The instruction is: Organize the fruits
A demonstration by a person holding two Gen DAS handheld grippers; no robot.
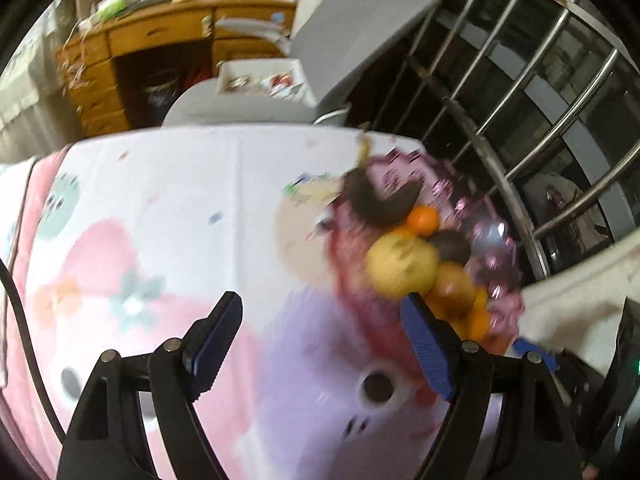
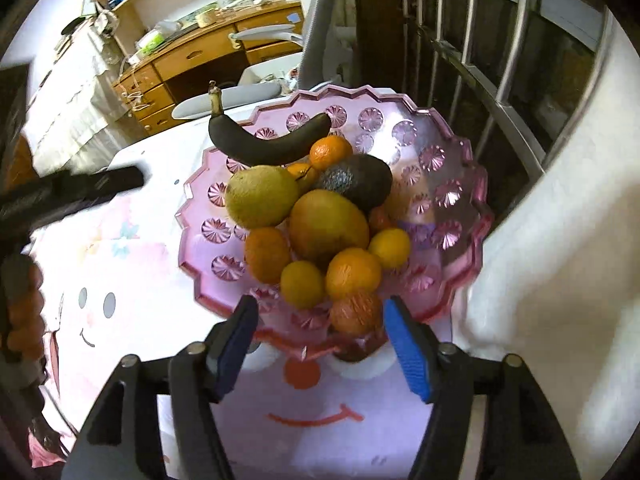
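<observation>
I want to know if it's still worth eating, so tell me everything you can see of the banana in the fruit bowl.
The banana is almost wholly dark brown to black, very overripe by its look, with a paler yellowish stem sticking up at its left end. It curves like a shallow smile and lies across the far side of the pink faceted bowl, on top of the pile. It rests against the yellow-green fruit and a small orange. Neither gripper touches it.

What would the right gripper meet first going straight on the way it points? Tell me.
Most likely the orange fruit at the near edge of the pink glass bowl. It sits just ahead between the open fingers of the right gripper, though depth is hard to judge.
</observation>
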